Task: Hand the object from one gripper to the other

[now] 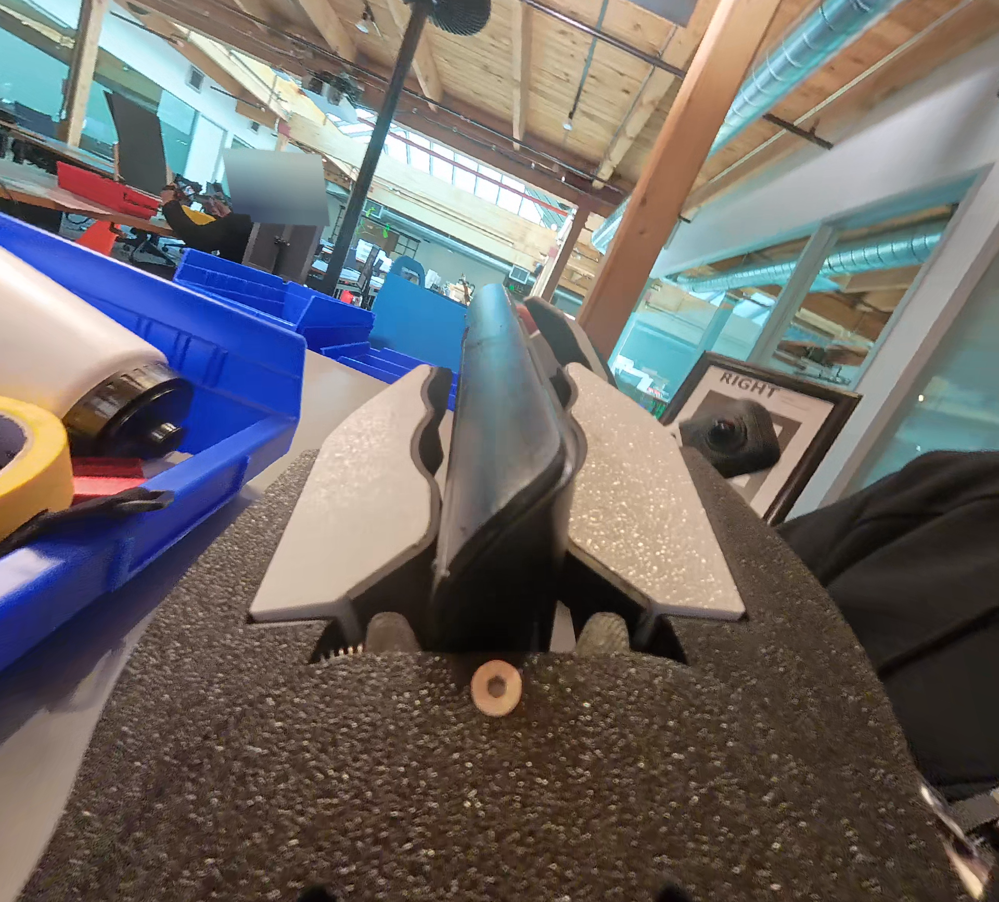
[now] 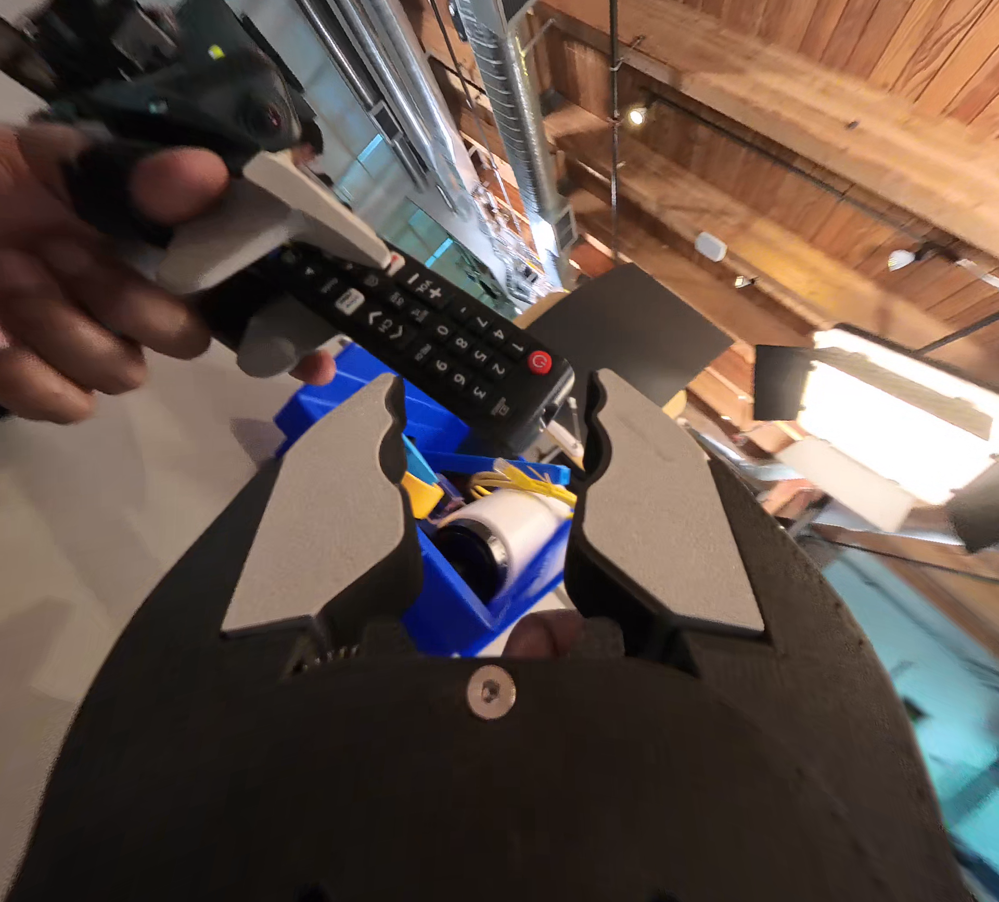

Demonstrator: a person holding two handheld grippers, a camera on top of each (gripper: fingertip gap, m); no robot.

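Note:
A black remote control (image 1: pixel 503 443) with a red power button is clamped between the grey fingers of my left gripper (image 1: pixel 503 373) and sticks forward, seen edge-on. In the right wrist view a hand holds the left gripper (image 2: pixel 351 298) at upper left, and the remote (image 2: pixel 459 335) points down to the right, buttons facing the camera. My right gripper (image 2: pixel 497 384) is open and empty. Its two fingertips stand either side of the remote's power-button end, and I cannot tell if they touch it.
A blue bin (image 1: pixel 232 389) on the left holds a white roll (image 1: pixel 65 335) and yellow tape (image 1: pixel 32 454); it also shows below the remote (image 2: pixel 486 606). More blue bins (image 1: pixel 324 314) stand behind. A framed picture (image 1: pixel 800 443) leans at the right. A black pole (image 1: pixel 378 130) rises behind. There is about 5 centimeters between the tips of the two grippers.

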